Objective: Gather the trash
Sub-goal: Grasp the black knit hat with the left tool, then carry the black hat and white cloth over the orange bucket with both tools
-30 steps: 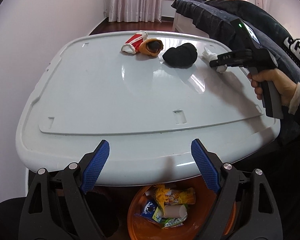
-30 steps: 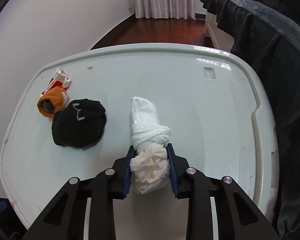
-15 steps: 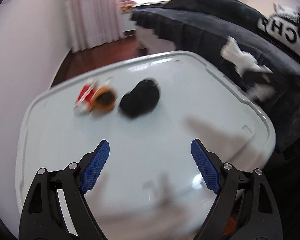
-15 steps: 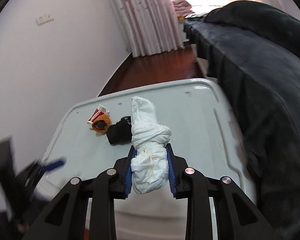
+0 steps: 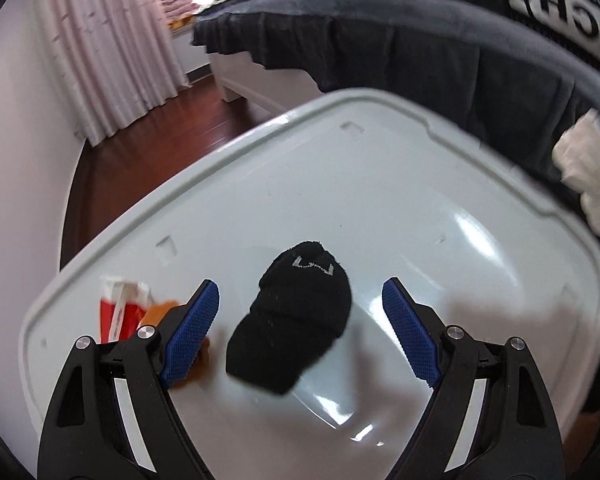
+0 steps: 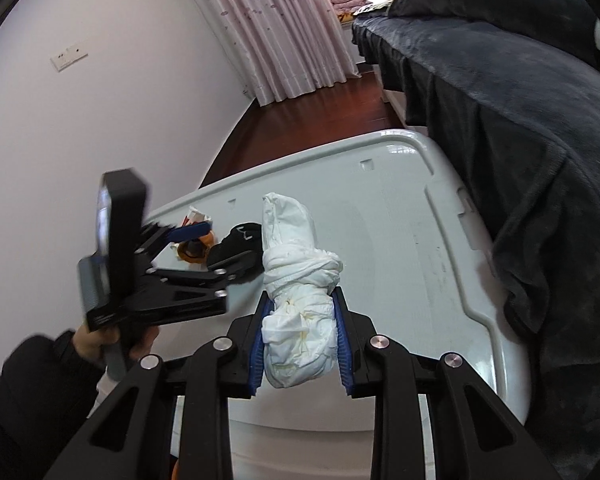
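The right gripper (image 6: 300, 344) clamps a knotted white tissue bundle (image 6: 298, 308) above the near part of a white plastic lid (image 6: 412, 248). The left gripper (image 5: 300, 332), jaws spread wide, hangs around a black sock (image 5: 296, 332) lying on the lid, with an orange-and-red wrapper (image 5: 120, 312) just left of it

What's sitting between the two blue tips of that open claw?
In the left wrist view, a black sock lies on the white lid between the left claw's tips.
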Demonstrator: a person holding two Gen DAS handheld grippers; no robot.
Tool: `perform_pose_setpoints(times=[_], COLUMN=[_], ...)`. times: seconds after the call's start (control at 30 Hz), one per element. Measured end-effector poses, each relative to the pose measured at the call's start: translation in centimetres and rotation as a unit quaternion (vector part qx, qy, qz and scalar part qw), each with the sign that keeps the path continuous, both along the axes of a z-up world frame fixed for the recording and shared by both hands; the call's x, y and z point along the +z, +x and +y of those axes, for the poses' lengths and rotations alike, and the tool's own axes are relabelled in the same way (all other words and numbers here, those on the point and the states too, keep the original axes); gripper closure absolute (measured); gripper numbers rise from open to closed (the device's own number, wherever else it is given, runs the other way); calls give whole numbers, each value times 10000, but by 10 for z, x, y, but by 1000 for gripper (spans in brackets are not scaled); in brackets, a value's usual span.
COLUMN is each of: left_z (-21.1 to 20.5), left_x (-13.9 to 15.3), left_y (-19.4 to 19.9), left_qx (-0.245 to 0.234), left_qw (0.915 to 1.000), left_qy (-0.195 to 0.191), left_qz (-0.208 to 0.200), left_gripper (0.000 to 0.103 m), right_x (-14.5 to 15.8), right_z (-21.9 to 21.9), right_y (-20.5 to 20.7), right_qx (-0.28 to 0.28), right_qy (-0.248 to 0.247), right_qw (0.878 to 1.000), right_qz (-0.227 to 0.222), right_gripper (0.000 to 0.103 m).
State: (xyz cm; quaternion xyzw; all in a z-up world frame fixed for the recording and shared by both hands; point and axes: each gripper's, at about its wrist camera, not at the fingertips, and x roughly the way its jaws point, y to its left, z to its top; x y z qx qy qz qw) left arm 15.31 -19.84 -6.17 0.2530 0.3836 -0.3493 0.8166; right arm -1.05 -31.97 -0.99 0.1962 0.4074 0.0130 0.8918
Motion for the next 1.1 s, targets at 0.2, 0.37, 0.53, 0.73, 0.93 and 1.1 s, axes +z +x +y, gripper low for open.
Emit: perform_pose_setpoints(times=[0.2, 0.37, 0.53, 0.73, 0.93, 1.1], left_z=[-1, 4, 3, 3, 15, 30], left_x=[-32, -32, -32, -31, -28, -24], left_y=[11, 11, 4, -3, -19, -40], left_qx=[104, 301, 607, 895, 1320, 1683], left_qw=[9996, 9995, 9982, 9960, 9911, 9855], left_qy=[258, 21, -7, 59, 38, 69], left_qz=[-94, 30, -22, -20, 165, 202], left_gripper=[21, 45, 50, 51, 51, 51], right_x=[0, -2, -2, 1, 0, -1], right_z=[5, 11, 12, 2, -6, -2], right_y=[5, 9, 11, 7, 5, 7], right_qx=[18, 53, -10, -229, -341, -260], right_qy=[-3, -52, -120, -88, 65, 123], right_qw=[10000, 9999, 9999, 9997, 9993, 9994], right_qz=[34, 85, 86, 62, 118, 167], right_gripper=[74, 74, 74, 74, 74, 74])
